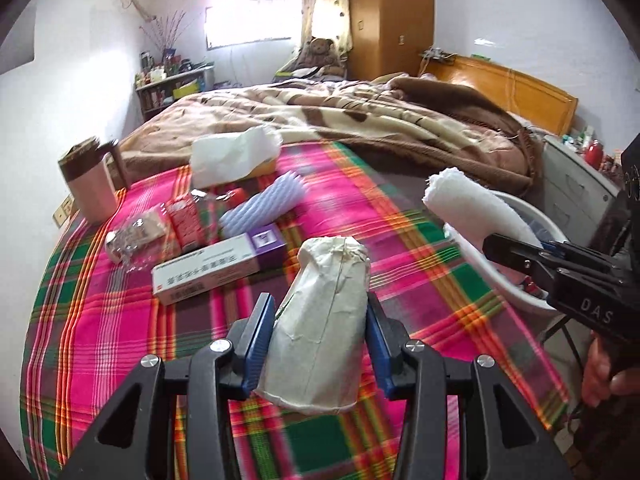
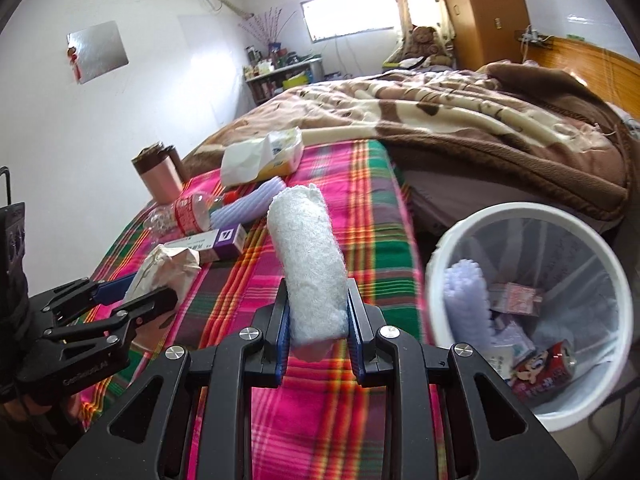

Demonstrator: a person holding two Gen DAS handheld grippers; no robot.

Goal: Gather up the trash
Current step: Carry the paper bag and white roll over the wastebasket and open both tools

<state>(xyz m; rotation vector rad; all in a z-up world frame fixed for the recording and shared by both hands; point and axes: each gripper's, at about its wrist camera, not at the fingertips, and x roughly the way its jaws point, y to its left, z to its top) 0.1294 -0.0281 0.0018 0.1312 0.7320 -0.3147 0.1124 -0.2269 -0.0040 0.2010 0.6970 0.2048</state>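
Two grips confirmed: left gripper (image 1: 320, 336) jaws clamp a paper wad (image 1: 320, 320); right gripper (image 2: 318, 328) jaws clamp a white roll (image 2: 308, 256). Bin (image 2: 452, 240) far right, its rim partly cut off.

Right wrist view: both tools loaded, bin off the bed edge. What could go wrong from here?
1. The right tool grips the white towel roll only at its near end; it may sag or slip before the bin.
2. The left tool holds a crumpled paper wad; both heading binward could collide.
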